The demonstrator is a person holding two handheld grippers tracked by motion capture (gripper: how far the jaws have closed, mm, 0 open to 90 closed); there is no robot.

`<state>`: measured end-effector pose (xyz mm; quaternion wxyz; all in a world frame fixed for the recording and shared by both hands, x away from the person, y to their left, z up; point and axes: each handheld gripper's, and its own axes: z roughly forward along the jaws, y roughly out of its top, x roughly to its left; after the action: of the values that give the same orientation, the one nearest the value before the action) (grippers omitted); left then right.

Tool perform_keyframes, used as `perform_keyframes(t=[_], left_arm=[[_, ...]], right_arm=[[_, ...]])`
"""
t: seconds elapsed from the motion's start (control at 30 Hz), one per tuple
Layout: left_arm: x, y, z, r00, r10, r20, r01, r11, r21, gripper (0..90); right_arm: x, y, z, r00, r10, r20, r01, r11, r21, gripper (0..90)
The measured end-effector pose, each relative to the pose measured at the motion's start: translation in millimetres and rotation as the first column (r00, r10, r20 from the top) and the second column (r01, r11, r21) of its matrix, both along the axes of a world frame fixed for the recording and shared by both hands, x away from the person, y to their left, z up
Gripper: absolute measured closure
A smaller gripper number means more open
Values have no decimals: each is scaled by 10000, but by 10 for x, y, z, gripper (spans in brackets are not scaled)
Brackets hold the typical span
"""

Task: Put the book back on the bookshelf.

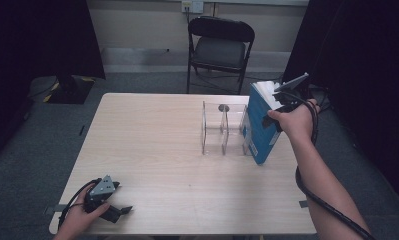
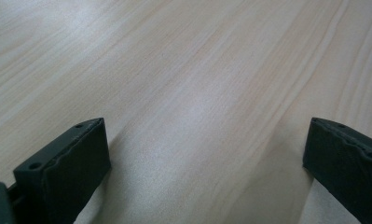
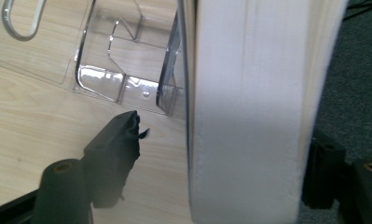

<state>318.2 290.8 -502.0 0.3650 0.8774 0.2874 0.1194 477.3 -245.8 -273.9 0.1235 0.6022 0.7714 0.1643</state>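
Stood the blue book on end at the far right of the desk, tilted, just beside the right wall of the clear rack. Straddled its top edge with the right gripper: pressed one of the fingers to one cover, left a gap at the other, so cannot tell whether truly clamped. Rested the left gripper at the near left corner, fingers wide, holding nothing. Judged best to firm the hold, right the book, then lower it straight into the nearest slot without knocking the thin wall.
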Motion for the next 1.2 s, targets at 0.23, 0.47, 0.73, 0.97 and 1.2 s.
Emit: perform_keyframes(t=[0.23,0.47,0.73,0.97,1.2], left_arm=[[-1,1,1,10000,25,39,-25,10000,23,0],[-17,9,-1,9999,87,53,-87,10000,-2,0],[-16,9,-1,10000,79,48,-79,10000,-7,0],[-16,10,0,10000,83,46,-83,10000,4,0],[-18,10,-4,9999,80,78,-79,10000,-46,0]], right_arm=[[-82,-42,-48,10000,52,57,-52,10000,17,215],[-145,-37,-55,9997,234,30,-235,9996,133,206],[-243,-58,-59,9995,322,20,-323,9994,158,208],[-320,-102,-75,9989,458,18,-458,9984,332,204],[-378,-92,-164,9959,899,-55,-898,9959,133,208]])
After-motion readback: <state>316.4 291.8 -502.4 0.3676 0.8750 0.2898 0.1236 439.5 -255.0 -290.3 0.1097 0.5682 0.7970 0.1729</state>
